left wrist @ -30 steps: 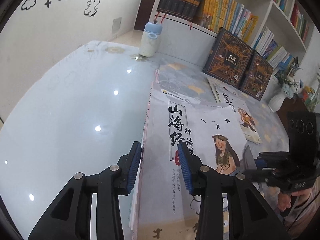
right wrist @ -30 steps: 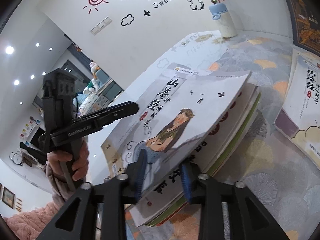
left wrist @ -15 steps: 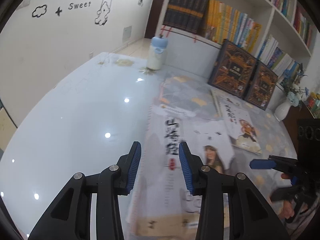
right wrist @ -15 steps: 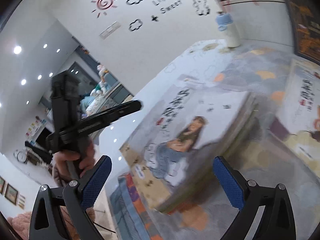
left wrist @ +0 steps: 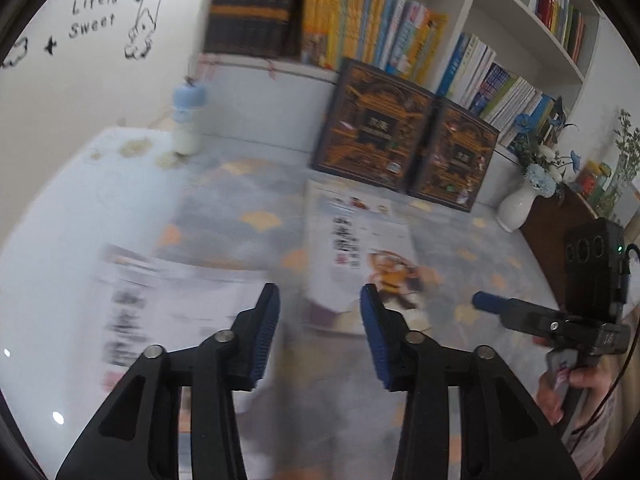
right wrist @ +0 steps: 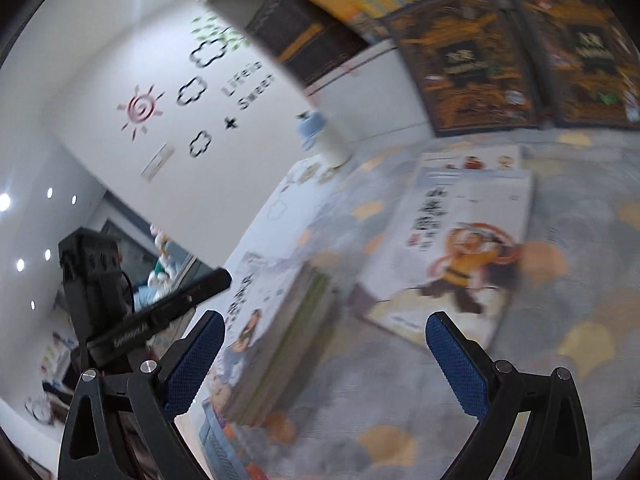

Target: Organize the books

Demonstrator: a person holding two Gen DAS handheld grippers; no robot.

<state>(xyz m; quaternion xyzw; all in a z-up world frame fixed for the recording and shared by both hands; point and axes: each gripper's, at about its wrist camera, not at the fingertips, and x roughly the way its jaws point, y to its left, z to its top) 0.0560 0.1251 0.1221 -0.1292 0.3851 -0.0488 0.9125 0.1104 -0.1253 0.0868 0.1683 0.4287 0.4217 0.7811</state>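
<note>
A stack of white picture books [left wrist: 160, 304] lies flat on the patterned tablecloth, blurred, left of my left gripper [left wrist: 320, 320]. The left jaws are opening and hold nothing. Ahead of them lies a single white book with an orange figure on its cover [left wrist: 360, 248]. In the right wrist view the stack [right wrist: 280, 320] sits just inside the left finger of my right gripper [right wrist: 324, 320], which stands wide open and touches nothing. The single book [right wrist: 460, 248] lies beyond it.
Two dark ornate books [left wrist: 404, 140] lean against the bookshelf [left wrist: 400, 32] at the back of the table. A blue-capped bottle [left wrist: 188, 120] stands at the back left, a white vase of flowers [left wrist: 516, 204] at the right. A hand [left wrist: 568, 380] holds the right gripper's handle.
Both grippers have let go of the book stack, which now rests on the table. The right jaws spread wide, the left a little, and both views swung right toward the single book.
</note>
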